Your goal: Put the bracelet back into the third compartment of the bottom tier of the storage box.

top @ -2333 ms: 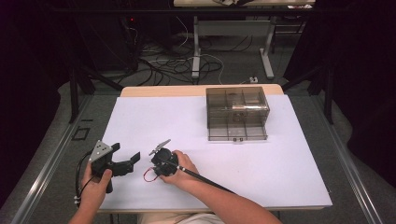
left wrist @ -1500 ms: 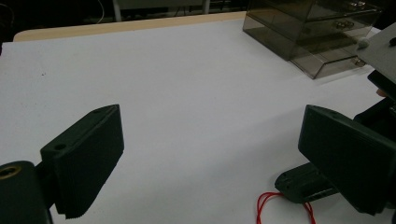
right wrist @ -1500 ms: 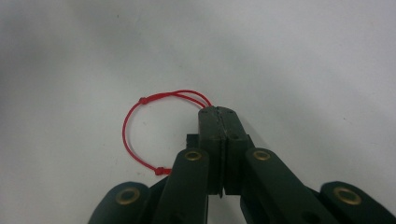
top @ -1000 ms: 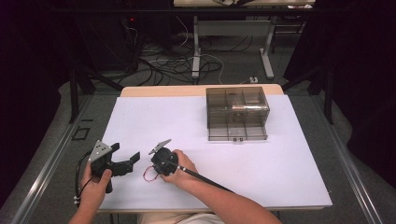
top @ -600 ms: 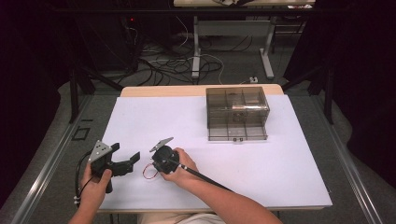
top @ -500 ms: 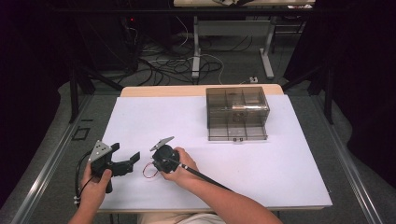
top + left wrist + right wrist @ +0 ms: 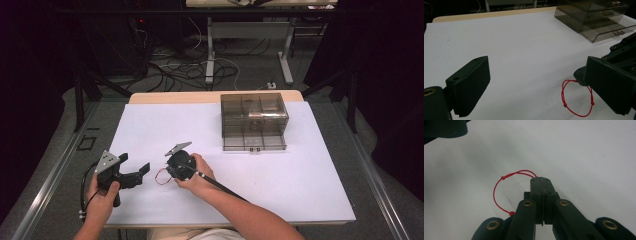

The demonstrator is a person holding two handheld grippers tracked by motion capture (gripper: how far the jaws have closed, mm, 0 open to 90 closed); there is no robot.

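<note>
The left gripper (image 7: 142, 170) rests on the bench (image 7: 300, 170), jaws wide apart (nothing between them). Just beside it, the right gripper (image 7: 168, 175) is pinched tight on a red string loop (image 7: 499, 192).

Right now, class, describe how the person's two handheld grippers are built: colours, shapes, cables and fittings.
Both grippers are black with two flat, ribbed jaws on linked bars fixed by brass-coloured rivets. The left gripper carries a grey three-cornered plate and trails a looping black cable. The right gripper has the same grey plate and a black cable running back along the forearm. No sleeves show on the forearms.
</note>
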